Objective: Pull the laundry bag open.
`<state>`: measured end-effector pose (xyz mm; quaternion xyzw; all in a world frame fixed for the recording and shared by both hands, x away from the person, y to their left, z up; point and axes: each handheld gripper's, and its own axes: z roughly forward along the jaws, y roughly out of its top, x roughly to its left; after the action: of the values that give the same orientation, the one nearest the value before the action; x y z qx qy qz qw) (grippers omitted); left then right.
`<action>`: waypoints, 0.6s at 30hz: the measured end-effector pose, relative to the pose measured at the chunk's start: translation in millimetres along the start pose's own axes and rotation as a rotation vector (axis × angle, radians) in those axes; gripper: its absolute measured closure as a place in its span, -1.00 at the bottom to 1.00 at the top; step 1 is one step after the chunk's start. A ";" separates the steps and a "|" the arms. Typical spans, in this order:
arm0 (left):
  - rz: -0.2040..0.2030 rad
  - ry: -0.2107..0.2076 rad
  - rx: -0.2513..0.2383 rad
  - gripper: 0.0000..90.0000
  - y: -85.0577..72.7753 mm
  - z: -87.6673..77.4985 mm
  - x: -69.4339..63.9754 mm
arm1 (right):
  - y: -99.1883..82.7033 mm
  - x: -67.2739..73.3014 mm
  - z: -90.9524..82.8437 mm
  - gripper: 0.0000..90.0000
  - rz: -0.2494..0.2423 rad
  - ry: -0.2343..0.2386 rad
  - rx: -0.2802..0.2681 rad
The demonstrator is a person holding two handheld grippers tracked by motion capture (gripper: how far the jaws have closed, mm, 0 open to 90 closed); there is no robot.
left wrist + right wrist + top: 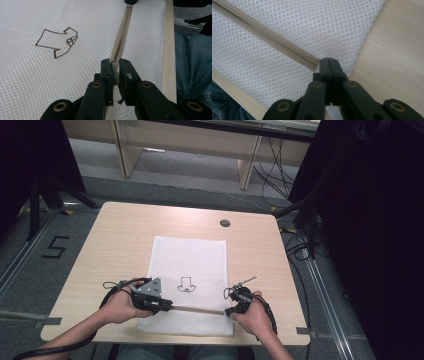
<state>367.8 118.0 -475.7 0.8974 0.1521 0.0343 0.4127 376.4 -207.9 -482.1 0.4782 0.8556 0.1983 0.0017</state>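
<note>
The white mesh zip bag (pixel 190 270) lies flat on the light wooden worktop (pixel 115 240), long axis running away from the person. Its beige zipper (pixel 197 309) runs crosswise (near edge). The left gripper (pixel 115 65) clamps the zipper pull; the right gripper (pixel 328 62) pinches the bag's zipper-end corner.

High view overlooks table (pixel 120 235); tool views hug mesh bag (pixel 190 255).
</note>
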 end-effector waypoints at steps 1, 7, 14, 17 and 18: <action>0.005 0.001 0.004 0.82 -0.1 -0.4 0.5 | -0.1 -0.1 0.0 1.00 -0.003 -0.001 -0.001; -0.005 -0.007 -0.004 0.82 -1.4 -0.1 0.3 | -0.4 0.9 -0.5 1.00 0.011 -0.006 0.004; 0.003 -0.003 0.006 0.82 -2.0 -1.0 1.1 | -0.5 0.9 -0.6 1.00 0.009 -0.006 0.004; -0.010 0.002 0.003 0.82 -5.2 -5.1 4.0 | -0.4 0.9 -0.5 1.00 0.009 -0.005 0.004; -0.010 0.002 0.003 0.82 -5.2 -5.1 4.0 | -0.4 0.9 -0.5 1.00 0.009 -0.005 0.004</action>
<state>369.4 126.1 -476.5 0.8973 0.1570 0.0329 0.4113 375.5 -207.6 -481.6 0.4826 0.8537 0.1955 0.0022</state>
